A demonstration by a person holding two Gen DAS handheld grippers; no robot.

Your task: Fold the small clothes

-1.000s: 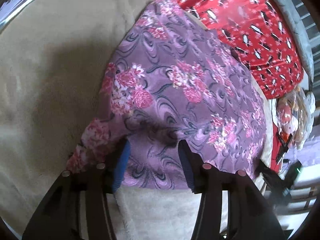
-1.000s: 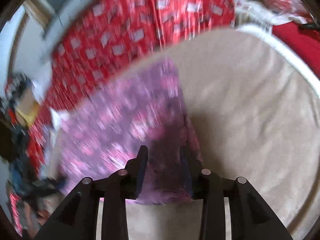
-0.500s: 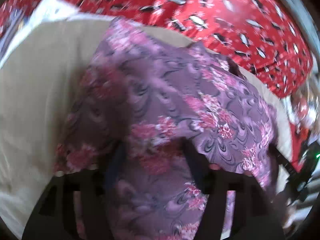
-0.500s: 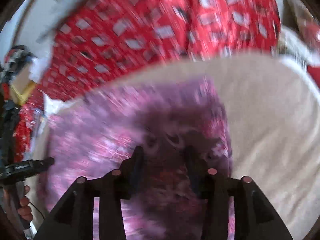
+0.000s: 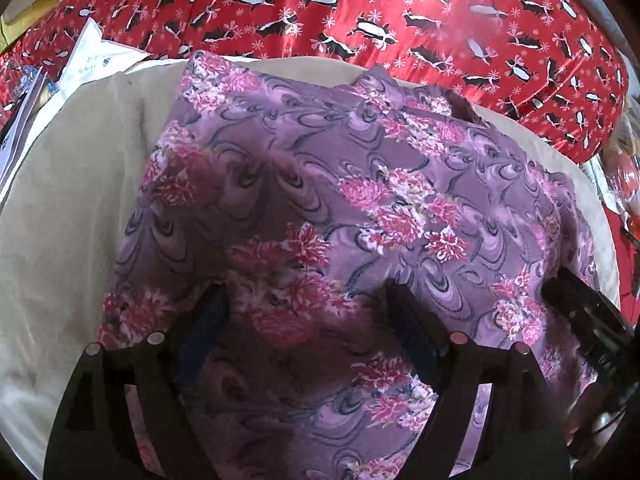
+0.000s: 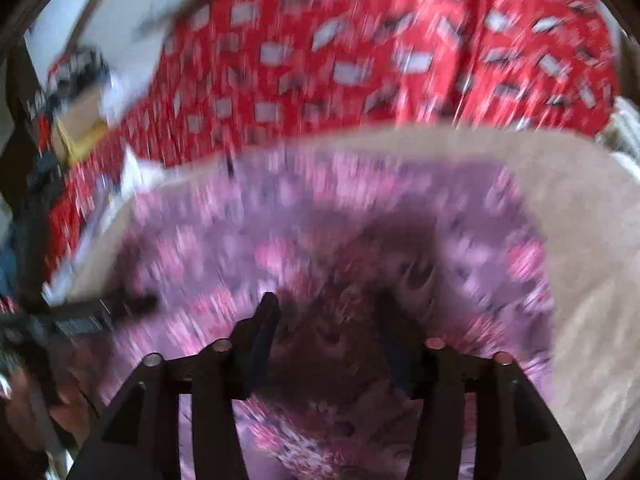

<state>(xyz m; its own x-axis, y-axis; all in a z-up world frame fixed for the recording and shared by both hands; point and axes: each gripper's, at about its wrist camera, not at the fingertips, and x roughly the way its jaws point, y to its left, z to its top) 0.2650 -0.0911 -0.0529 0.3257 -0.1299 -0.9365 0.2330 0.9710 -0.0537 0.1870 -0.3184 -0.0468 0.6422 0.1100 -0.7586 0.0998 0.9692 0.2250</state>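
The purple floral garment (image 5: 340,208) lies spread and mostly flat on a beige cushion (image 5: 68,208), its pink flower clusters and dark swirls facing up. Its far edge runs close to the cushion's far rim, where a short collar-like flap sticks up. In the right wrist view the same garment (image 6: 320,240) is heavily blurred, but it fills the middle of the cushion (image 6: 592,240), with bare beige showing to the right of it.

The left gripper (image 5: 306,320) points steeply down over the near part of the cloth. Its jaws are spreading wide, with the fabric lying flat below and between them, and the blue-padded fingers (image 5: 208,324) do not pinch it. The right gripper (image 6: 326,328) hangs over the garment too, casting a dark shadow on it; its jaws are also opening, with cloth seen between them but no fold caught that can be made out.

Behind the cushion stretches a red blanket with a penguin print (image 5: 360,20). White papers (image 5: 92,64) lie at the cushion's far left corner
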